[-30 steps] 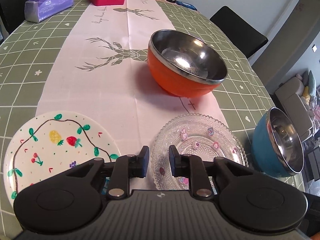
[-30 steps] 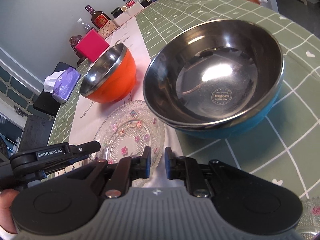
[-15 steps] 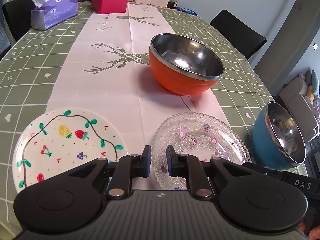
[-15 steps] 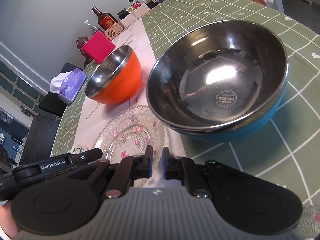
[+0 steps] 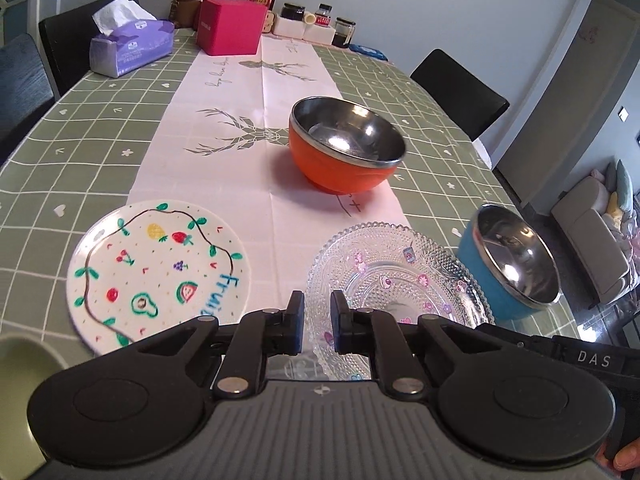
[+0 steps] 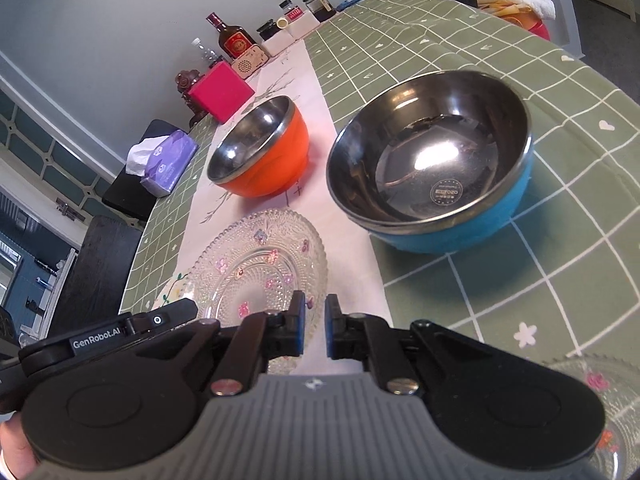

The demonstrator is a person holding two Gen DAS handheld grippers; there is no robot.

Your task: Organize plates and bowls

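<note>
A white plate painted with fruit (image 5: 160, 276) lies at the near left on the table. To its right is a clear glass plate with small flowers (image 5: 396, 280) (image 6: 260, 264). An orange steel-lined bowl (image 5: 344, 152) (image 6: 260, 156) stands on the pale runner beyond them. A blue steel-lined bowl (image 5: 512, 260) (image 6: 436, 160) sits at the right. My left gripper (image 5: 318, 320) hovers over the near edge of the glass plate, its jaws closing to a narrow gap with nothing between them. My right gripper (image 6: 315, 328) hangs shut and empty above the runner, between the glass plate and the blue bowl.
A second glass plate (image 6: 600, 400) shows at the near right. A pale green rim (image 5: 16, 360) peeks in at the near left. A tissue pack (image 5: 132, 46), a pink box (image 5: 230, 26), bottles and jars stand at the far end. Dark chairs (image 5: 460, 92) flank the table.
Both grippers have drawn back and risen, so more of the table shows. The jaws of both have narrowed. The plates and bowls have not moved.
</note>
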